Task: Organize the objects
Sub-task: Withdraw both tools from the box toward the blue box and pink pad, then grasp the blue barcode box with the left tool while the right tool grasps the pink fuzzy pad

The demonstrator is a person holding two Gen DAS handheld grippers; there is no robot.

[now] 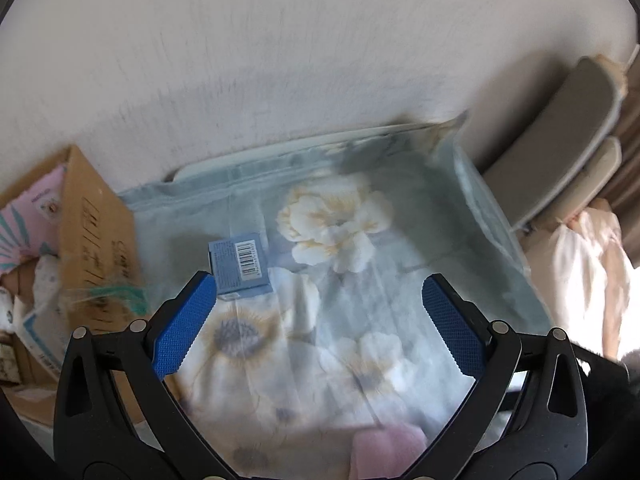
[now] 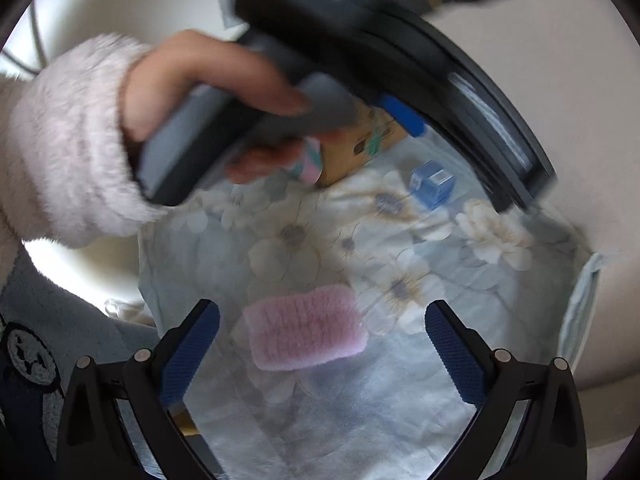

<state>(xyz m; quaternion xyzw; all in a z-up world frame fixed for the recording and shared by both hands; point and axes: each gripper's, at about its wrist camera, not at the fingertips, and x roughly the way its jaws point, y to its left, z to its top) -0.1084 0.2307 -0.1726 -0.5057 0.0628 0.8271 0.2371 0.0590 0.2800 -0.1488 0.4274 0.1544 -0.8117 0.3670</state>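
Observation:
A small blue box with a barcode (image 1: 239, 265) lies on the floral cloth (image 1: 340, 300), just ahead of my left fingertip. My left gripper (image 1: 318, 288) is open and empty above the cloth. In the right wrist view a pink fluffy pad (image 2: 306, 333) lies on the cloth (image 2: 400, 400) between the fingers of my right gripper (image 2: 322, 316), which is open and empty. The blue box (image 2: 432, 185) shows farther back there. A corner of the pink pad (image 1: 386, 450) shows at the bottom of the left wrist view.
A cardboard box (image 1: 94, 248) with soft items stands at the cloth's left edge, also in the right wrist view (image 2: 360, 148). The hand holding the left gripper (image 2: 224, 92) crosses the upper right wrist view. Stacked chairs (image 1: 560, 140) stand at right. A pale wall (image 1: 280, 60) is behind.

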